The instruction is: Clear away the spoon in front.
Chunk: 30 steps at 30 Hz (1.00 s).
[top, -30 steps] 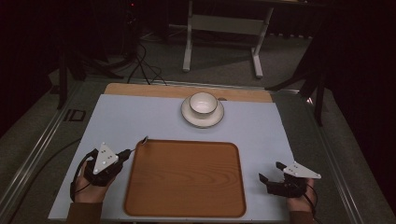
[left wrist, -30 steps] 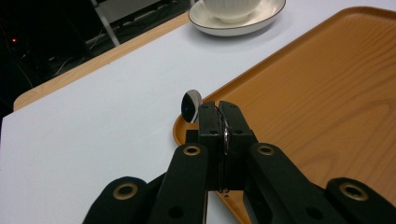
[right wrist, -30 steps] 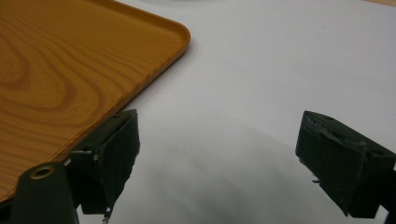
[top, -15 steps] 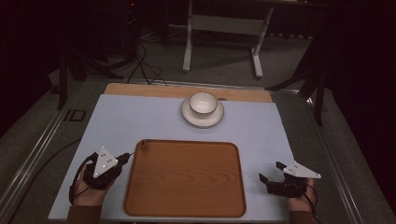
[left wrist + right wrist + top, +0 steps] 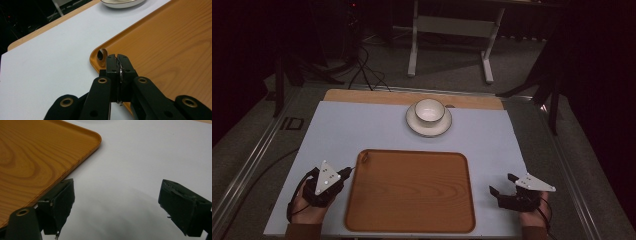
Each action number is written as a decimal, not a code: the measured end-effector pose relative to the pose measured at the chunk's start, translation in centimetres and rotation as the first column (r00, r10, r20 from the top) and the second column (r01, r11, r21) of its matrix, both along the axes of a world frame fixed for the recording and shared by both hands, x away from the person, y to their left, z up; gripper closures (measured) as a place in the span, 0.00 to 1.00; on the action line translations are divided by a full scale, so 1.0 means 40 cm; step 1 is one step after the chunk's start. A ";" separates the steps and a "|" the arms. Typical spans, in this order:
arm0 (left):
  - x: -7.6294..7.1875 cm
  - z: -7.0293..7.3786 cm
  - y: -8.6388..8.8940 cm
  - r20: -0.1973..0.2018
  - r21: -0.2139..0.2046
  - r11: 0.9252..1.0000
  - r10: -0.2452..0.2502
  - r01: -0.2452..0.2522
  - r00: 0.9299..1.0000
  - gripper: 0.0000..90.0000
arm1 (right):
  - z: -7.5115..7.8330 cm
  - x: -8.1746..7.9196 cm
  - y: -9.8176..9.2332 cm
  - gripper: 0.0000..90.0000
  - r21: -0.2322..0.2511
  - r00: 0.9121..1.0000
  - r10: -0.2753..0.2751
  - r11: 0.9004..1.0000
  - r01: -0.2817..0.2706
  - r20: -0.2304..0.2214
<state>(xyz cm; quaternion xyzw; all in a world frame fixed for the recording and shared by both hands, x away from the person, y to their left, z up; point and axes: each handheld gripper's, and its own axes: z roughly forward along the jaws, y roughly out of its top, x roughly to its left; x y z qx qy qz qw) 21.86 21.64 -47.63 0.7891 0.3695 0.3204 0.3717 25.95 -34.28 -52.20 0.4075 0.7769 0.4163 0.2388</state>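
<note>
Tray (image 5: 412, 192) placement appeared finished; left gripper (image 5: 117, 58) was pressed together at its ten-o'clock corner, right gripper (image 5: 504, 189) spread. Cup (image 5: 429, 111), at twelve o'clock, probably needed fetching next.

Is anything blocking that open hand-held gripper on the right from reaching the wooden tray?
Nothing visible. The right hand-held gripper sits open just beside the tray's right edge, with only bare white tabletop between them.

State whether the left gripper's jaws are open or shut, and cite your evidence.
Shut. In the left gripper view, the left gripper has its two black pads pressed flat together, nothing between them, over the wooden tray's near corner.
</note>
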 end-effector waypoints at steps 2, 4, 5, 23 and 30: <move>-0.004 -0.002 -0.003 0.001 0.012 1.000 0.000 0.000 1.000 0.98 | 0.000 0.000 0.000 0.15 -0.001 1.000 0.000 1.000 0.000 0.000; -0.008 -0.003 -0.006 0.002 0.018 1.000 -0.002 0.002 1.000 0.98 | 0.000 0.000 0.000 0.15 0.000 1.000 0.000 1.000 0.000 -0.001; -0.012 -0.004 -0.007 0.003 0.015 1.000 -0.001 0.001 1.000 0.97 | 0.000 0.000 0.000 0.15 0.000 1.000 0.000 1.000 0.000 -0.001; -0.052 -0.025 -0.032 -0.023 0.002 1.000 -0.021 0.021 1.000 0.88 | 0.000 0.000 0.001 0.15 0.000 1.000 0.003 1.000 -0.003 -0.003; -0.068 -0.032 -0.048 -0.043 -0.043 0.998 -0.058 0.056 0.997 0.78 | -0.001 0.001 0.003 0.15 -0.002 1.000 0.004 1.000 -0.004 -0.005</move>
